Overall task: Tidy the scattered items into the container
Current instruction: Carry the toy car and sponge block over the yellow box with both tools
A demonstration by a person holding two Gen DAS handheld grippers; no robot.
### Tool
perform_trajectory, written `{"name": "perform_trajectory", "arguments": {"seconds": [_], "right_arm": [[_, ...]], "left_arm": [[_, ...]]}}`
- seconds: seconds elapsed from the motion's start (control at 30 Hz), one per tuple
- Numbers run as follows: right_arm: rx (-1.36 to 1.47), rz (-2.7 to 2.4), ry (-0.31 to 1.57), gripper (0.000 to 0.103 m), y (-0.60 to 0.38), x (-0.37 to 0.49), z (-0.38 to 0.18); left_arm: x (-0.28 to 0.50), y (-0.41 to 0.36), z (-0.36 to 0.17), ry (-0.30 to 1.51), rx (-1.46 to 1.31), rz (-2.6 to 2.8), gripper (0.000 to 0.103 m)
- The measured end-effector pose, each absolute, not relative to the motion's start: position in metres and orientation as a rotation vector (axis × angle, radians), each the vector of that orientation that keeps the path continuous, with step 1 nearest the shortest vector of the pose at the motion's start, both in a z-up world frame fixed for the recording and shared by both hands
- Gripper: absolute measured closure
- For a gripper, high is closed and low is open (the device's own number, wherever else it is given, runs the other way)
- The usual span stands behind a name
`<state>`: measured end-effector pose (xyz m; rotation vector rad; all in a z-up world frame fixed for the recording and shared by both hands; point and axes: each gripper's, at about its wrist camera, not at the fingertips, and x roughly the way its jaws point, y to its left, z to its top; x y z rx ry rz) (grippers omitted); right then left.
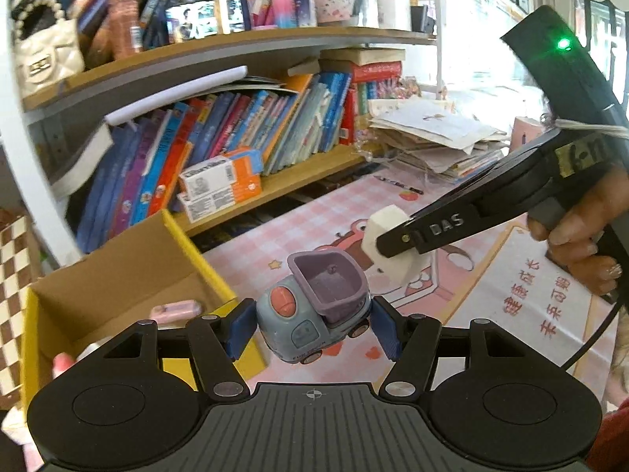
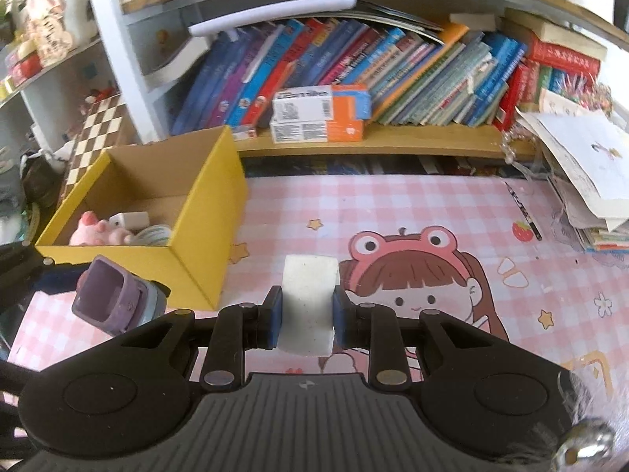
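Observation:
My left gripper (image 1: pixel 312 328) is shut on a blue toy truck (image 1: pixel 314 314) with a purple tipper bed, held above the pink mat beside the yellow cardboard box (image 1: pixel 196 251). The truck also shows in the right wrist view (image 2: pixel 118 299). My right gripper (image 2: pixel 306 314) is shut on a white block (image 2: pixel 310 303), held above the mat; the block shows in the left wrist view (image 1: pixel 389 232) too. The box (image 2: pixel 212 212) holds a pink pig toy (image 2: pixel 98 232), a white charger (image 2: pixel 129 220) and a coiled cable (image 2: pixel 153 234).
A bookshelf (image 2: pixel 393 141) full of books runs behind the mat. A paper stack (image 2: pixel 582 181) lies at the right. A pen (image 2: pixel 523 208) lies on the pink checked mat (image 2: pixel 432 212). A checkered box (image 2: pixel 98 129) stands behind the yellow one.

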<state>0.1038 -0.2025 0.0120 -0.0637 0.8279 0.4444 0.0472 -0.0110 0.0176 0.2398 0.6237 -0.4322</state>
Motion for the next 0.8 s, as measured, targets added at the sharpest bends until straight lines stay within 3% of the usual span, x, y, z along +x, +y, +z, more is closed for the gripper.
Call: {"name": "perform_trajectory", "arguments": {"seconds": [0.8], "right_arm": [[-0.202, 0.602, 0.732, 0.079, -0.113, 0.083, 0.056]], "left_arm": [[0.034, 0.086, 0.05, 0.544, 0.162, -0.209, 0.04]]}}
